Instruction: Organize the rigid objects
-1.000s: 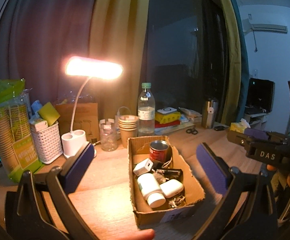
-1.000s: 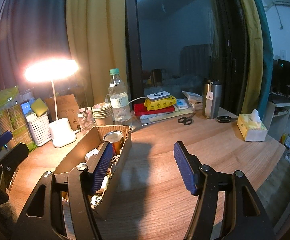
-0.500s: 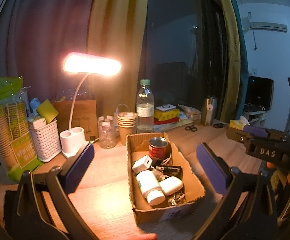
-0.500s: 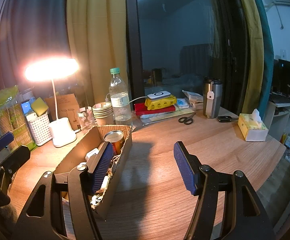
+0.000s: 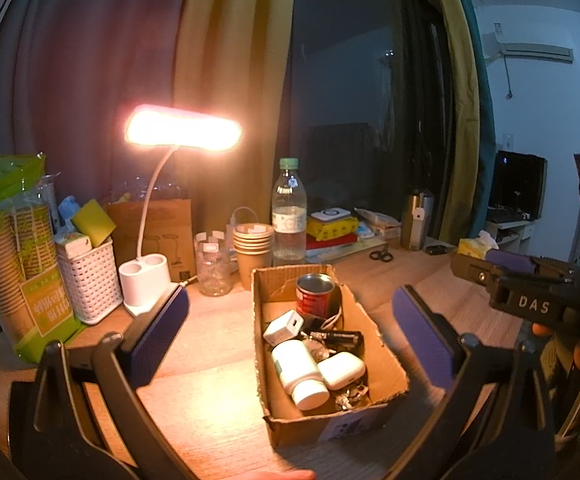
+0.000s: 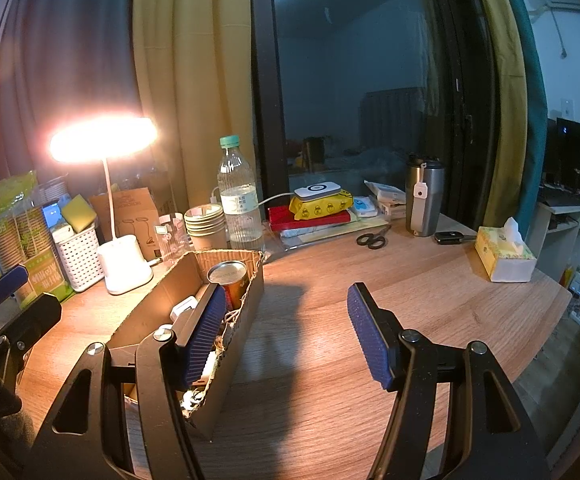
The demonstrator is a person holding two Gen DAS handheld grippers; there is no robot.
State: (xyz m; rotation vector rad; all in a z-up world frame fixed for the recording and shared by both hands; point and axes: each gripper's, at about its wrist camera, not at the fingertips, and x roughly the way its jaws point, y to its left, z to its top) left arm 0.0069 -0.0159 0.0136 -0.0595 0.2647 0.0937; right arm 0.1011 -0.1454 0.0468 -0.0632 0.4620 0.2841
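Nearest, the left gripper and the right gripper both hover with jaws spread wide, holding nothing. Between the left gripper's blue pads, a cardboard box sits on the wooden bench, holding a white pill bottle, a white earbud case, a charger plug and a red can. Behind it stand paper cups, a water bottle and a lit desk lamp

Dim room, warm desk lamp glare at left; long shadows, fisheye-bent edges, sharp focus
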